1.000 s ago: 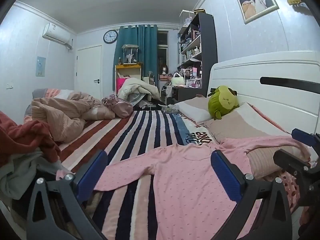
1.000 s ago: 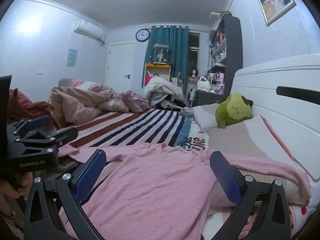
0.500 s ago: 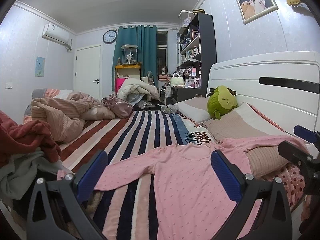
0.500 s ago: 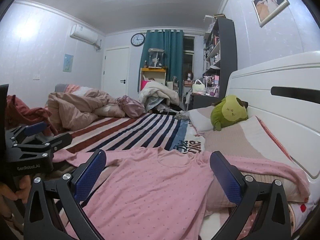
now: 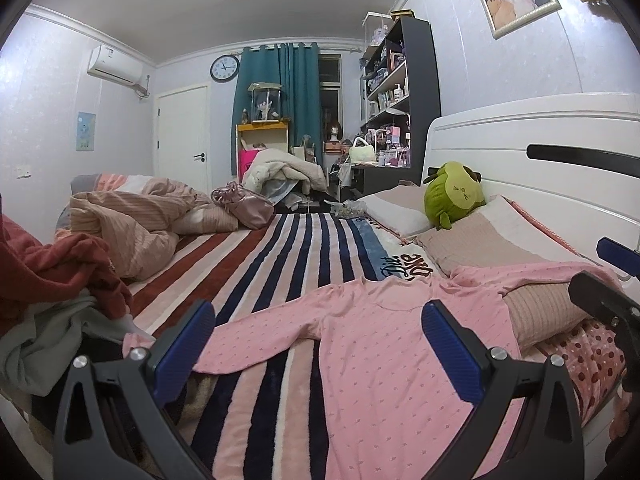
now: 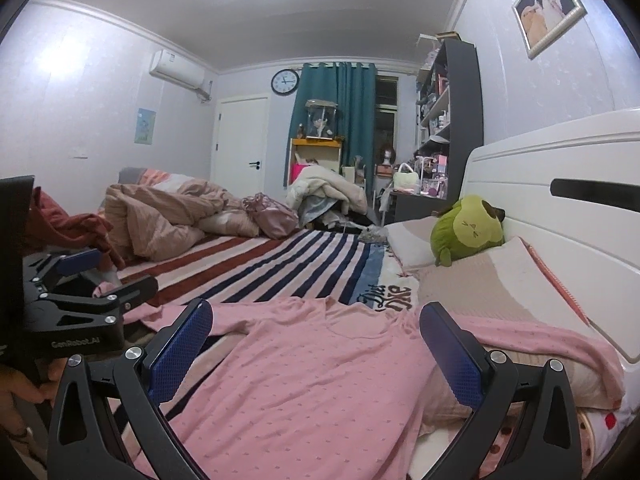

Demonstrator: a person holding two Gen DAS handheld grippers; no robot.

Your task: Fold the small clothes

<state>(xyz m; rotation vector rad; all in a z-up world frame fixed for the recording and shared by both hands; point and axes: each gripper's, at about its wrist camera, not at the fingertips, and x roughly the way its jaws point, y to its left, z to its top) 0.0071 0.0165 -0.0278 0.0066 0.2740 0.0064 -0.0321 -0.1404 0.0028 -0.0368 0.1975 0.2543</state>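
While the pink top (image 5: 360, 360) lies unfolded | left gripper (image 5: 320, 350) and right gripper (image 6: 316, 348) gape empty | folding unstarted

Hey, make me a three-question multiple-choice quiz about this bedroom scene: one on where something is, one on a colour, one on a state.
1. Where is the green plush toy?
A. on the floor
B. on the pillows by the headboard
C. on the shelf

2. What colour is the spread-out top?
A. pink
B. blue
C. white

3. How are the two grippers?
A. both shut on cloth
B. one open
C. both open, holding nothing

Answers: 1 B, it leans at the white headboard. 2 A, pink dotted fabric. 3 C, left gripper and right gripper fingers stand apart.
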